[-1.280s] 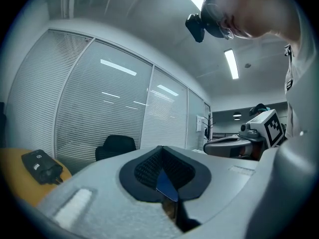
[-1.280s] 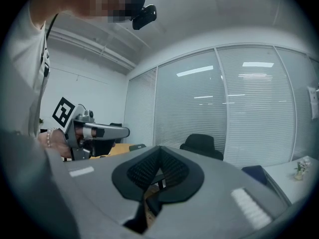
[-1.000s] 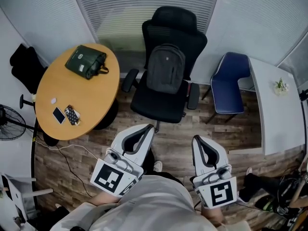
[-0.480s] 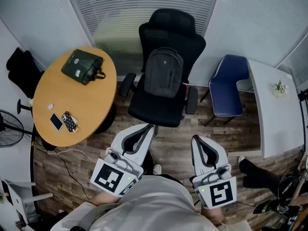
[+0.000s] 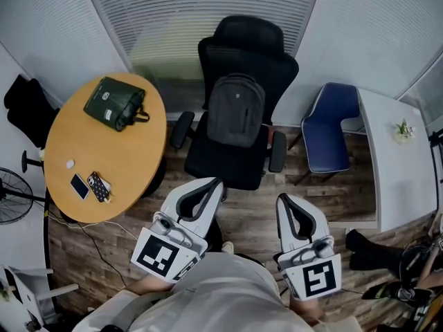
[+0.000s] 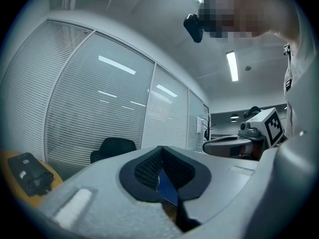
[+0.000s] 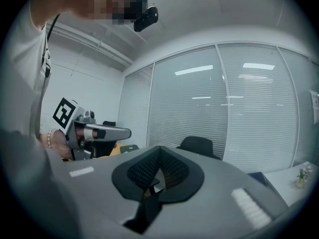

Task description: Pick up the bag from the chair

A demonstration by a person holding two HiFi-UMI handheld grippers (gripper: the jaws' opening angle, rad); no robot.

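On the seat of the black office chair [image 5: 232,163], leaning upright against its backrest, stands the grey bag [image 5: 236,109]; its top reaches just under the headrest. Nothing touches it.

Both grippers hang on the near side of the chair, well apart from the bag, and both point towards the chair. The left gripper [image 5: 214,183] shows just before the front edge of the seat, a little to the left of the bag. The right gripper [image 5: 284,200] sits further to the right, before the chair's right armrest and a bit further from the seat than the left one. The two grippers are side by side with a gap between them.

Each gripper view shows its ribbed black pads pressed together at the tips with nothing caught between them, so both tools are closed and empty. From the left gripper view only the chair's dark headrest rises above the gripper body; the bag itself is hidden behind it. The right gripper view likewise shows only the top of the chair.

Left of the chair stands a round wooden table [image 5: 131,154] with a green bag [image 5: 114,103] and two phones [image 5: 91,185] on it. Right of the chair is a blue chair [image 5: 331,133], and beyond that a white desk [image 5: 393,178] carrying a small plant [image 5: 403,130].
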